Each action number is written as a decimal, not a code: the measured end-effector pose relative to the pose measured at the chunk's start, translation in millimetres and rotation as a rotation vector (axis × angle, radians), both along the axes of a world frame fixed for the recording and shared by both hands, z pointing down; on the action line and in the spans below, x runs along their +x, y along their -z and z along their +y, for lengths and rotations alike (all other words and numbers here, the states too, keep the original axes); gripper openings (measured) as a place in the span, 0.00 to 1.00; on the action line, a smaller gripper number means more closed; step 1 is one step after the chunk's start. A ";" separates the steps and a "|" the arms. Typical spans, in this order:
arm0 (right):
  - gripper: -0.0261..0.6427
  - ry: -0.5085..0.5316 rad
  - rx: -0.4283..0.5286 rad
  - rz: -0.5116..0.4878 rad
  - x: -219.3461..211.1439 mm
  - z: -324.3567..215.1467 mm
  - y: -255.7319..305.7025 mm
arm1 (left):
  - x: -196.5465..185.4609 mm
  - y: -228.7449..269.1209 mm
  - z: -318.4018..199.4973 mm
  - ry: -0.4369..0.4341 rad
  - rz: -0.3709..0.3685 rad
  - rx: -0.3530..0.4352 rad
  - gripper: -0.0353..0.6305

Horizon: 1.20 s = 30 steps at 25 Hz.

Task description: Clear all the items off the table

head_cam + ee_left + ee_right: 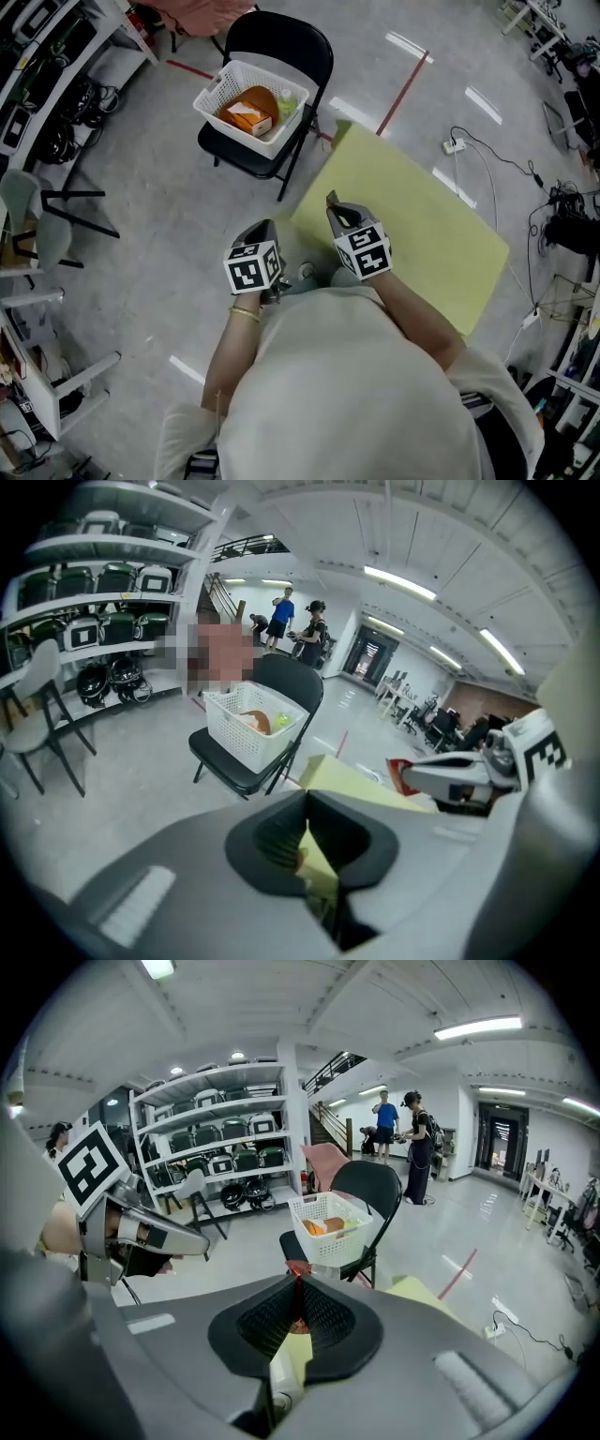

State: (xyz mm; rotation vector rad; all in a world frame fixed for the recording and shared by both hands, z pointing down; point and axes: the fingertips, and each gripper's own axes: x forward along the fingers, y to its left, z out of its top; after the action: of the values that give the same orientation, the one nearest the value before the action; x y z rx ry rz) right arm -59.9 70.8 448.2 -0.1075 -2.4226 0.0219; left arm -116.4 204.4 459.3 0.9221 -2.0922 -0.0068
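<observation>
Beyond the desk's (422,225) far corner, a white basket (234,131) is sitting on the seat of a black folding chair (281,42), well apart from the desk's yellow top. Inside that basket, an orange item (251,103) and a green item (286,105) are lying side by side.

At the desk's near edge, close against the person's chest, the left tool (268,227) is hovering just off the desk's left side, above the grey floor (141,225). Its jaws are pressing fully together with nothing between them. Just beside it, the right tool (332,201) is hanging over the desk's near corner, its jaws likewise closing on each other and gripping nothing. Both tools are pointing away from the person, across the desk's left edge toward the chair. Their marker cubes are sitting near each other without touching.
</observation>
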 end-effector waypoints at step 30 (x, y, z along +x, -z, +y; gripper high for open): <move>0.05 0.259 -0.016 0.074 -186.3 63.9 -26.0 | -157.1 -18.1 72.5 0.212 0.031 -0.040 0.07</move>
State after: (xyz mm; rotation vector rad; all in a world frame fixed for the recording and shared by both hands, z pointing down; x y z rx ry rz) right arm -246.2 134.7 474.2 -0.4193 -2.3176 -0.0709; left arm -273.5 276.9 477.4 0.6689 -2.1443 -0.0887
